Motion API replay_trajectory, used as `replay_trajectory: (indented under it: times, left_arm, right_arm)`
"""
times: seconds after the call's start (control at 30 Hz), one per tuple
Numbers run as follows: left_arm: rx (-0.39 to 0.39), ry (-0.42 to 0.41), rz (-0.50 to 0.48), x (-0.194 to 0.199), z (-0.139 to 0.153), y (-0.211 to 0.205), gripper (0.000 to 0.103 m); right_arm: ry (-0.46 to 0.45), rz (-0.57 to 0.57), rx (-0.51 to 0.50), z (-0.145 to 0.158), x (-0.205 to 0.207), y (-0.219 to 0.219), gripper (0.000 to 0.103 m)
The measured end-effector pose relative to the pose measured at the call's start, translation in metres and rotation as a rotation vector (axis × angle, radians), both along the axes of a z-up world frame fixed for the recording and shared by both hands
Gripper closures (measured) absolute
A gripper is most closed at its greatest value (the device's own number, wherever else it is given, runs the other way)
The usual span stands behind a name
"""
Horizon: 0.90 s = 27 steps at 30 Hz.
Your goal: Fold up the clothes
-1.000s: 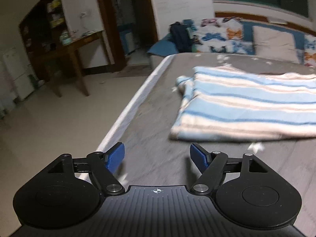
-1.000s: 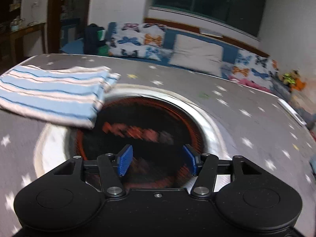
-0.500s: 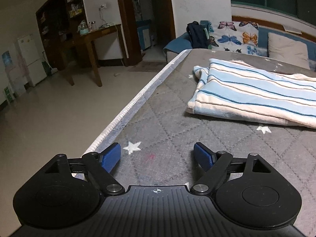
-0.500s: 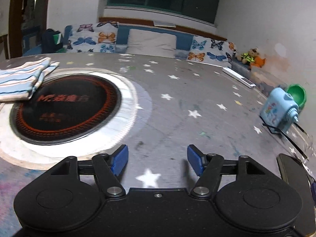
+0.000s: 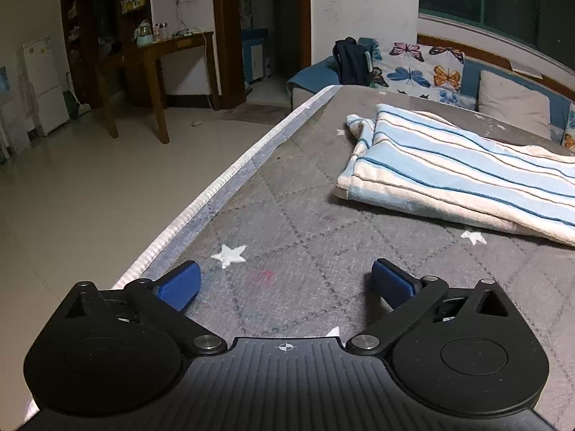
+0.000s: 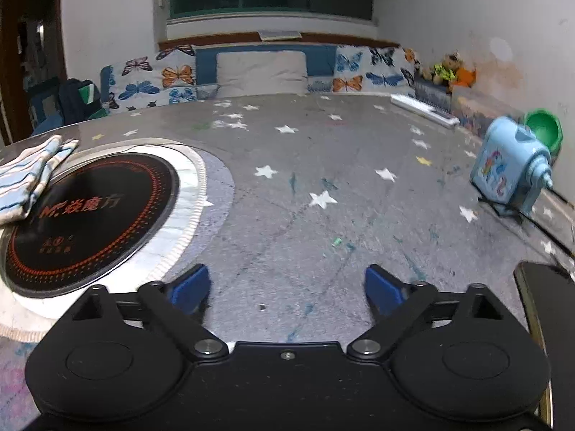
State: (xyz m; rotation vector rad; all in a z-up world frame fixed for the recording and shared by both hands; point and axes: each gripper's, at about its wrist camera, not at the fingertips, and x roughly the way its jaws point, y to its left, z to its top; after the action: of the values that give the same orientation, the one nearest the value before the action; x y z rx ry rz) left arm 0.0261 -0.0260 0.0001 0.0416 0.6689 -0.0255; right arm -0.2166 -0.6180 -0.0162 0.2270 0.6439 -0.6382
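While both grippers' jaws stand wide and empty, the striped garment (image 5: pixel 463 176) lies folded in layers on the desk (image 5: pixel 305 222).

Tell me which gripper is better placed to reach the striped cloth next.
Left, probably. The left gripper is open with the striped cloth just ahead; the right gripper sees it only at far left.

A folded striped garment (image 5: pixel 463 176), light blue and cream with thin dark-blue lines, is lying flat in several layers on the grey star-patterned cover (image 5: pixel 305 237). One corner of it (image 6: pixel 30 176) is overlapping the left rim of the round black-and-red disc (image 6: pixel 90 215) set in that cover.
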Motion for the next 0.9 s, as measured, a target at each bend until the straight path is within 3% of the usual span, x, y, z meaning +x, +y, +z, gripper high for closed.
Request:
replay_trajectory:
  times: [0.13, 0.9]
  left_arm:
    - [-0.002, -0.002, 0.001, -0.0004, -0.0027, 0.0053, 0.0]
    - [-0.012, -0.002, 0.001, -0.003, -0.0022, 0.0035, 0.0]
  right_arm:
    - [-0.001, 0.004, 0.01, -0.0014, -0.0002, -0.0005, 0.0]
    - [-0.009, 0.008, 0.026, -0.0017, -0.001, -0.0017, 0.0]
